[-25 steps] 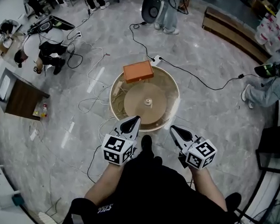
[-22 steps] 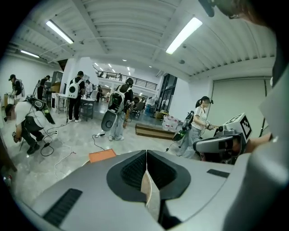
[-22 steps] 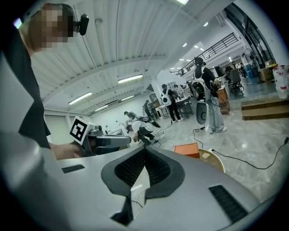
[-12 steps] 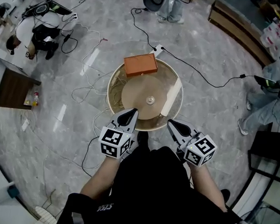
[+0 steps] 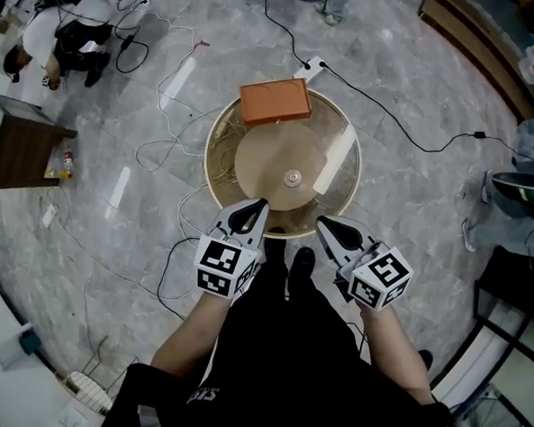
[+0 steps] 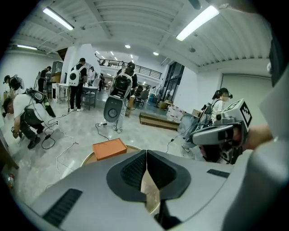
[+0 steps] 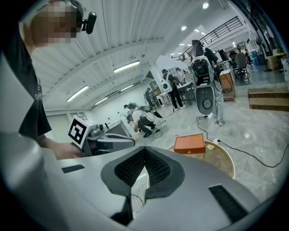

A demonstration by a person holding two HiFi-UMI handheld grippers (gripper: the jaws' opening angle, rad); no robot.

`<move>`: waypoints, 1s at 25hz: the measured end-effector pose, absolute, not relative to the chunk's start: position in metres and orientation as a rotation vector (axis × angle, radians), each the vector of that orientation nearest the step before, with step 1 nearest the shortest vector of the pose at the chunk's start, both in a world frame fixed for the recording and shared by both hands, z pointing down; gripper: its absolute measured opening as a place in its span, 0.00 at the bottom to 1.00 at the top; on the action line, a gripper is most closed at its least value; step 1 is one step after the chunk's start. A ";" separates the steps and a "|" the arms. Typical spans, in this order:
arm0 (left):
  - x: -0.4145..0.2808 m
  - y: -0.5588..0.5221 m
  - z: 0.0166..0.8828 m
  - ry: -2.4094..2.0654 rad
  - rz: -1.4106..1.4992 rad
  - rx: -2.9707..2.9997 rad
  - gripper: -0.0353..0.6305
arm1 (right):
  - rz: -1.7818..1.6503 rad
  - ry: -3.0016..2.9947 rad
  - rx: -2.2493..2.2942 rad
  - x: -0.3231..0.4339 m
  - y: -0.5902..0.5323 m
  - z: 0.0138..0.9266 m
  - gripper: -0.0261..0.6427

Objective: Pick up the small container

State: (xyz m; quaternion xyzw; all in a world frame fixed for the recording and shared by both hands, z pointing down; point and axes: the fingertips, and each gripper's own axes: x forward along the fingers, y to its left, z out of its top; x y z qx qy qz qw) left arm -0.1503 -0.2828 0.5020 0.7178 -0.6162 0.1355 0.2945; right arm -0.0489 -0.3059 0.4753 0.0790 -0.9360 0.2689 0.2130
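A small pale round container [image 5: 293,176] sits at the middle of a round table [image 5: 212,173] with a tan inner disc. An orange box [image 5: 274,102] lies on the table's far edge and also shows as the orange box [image 6: 109,148] and the orange box [image 7: 189,143] in the gripper views. My left gripper [image 5: 260,204] is shut and empty, its tip over the table's near rim. My right gripper [image 5: 321,223] is likewise shut and empty, beside it to the right. Both tips stay short of the container. In both gripper views the jaws hide the container.
Cables trail over the grey marble floor around the table, with a power strip [image 5: 310,68] behind the orange box. A dark wooden cabinet [image 5: 23,152] stands at the left, a wooden bench [image 5: 476,40] at the top right. A crouching person [image 5: 52,32] is at the far left.
The table has come closer in the head view. Both grippers, earlier short of its near edge, now have their tips at the rim. Their jaws stay shut.
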 end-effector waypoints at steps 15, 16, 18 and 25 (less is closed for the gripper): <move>-0.125 -0.319 0.639 -1.572 0.451 1.852 0.08 | 0.871 -2.500 0.176 -0.046 -0.339 0.622 0.06; -0.121 -0.321 0.650 -1.564 0.459 1.855 0.08 | 0.896 -2.490 0.187 -0.043 -0.339 0.637 0.06; -0.116 -0.327 0.674 -1.550 0.450 1.852 0.08 | 0.935 -2.473 0.204 -0.039 -0.340 0.669 0.06; -0.101 -0.346 0.757 -1.544 0.359 1.820 0.08 | 0.961 -2.469 0.190 -0.016 -0.345 0.752 0.06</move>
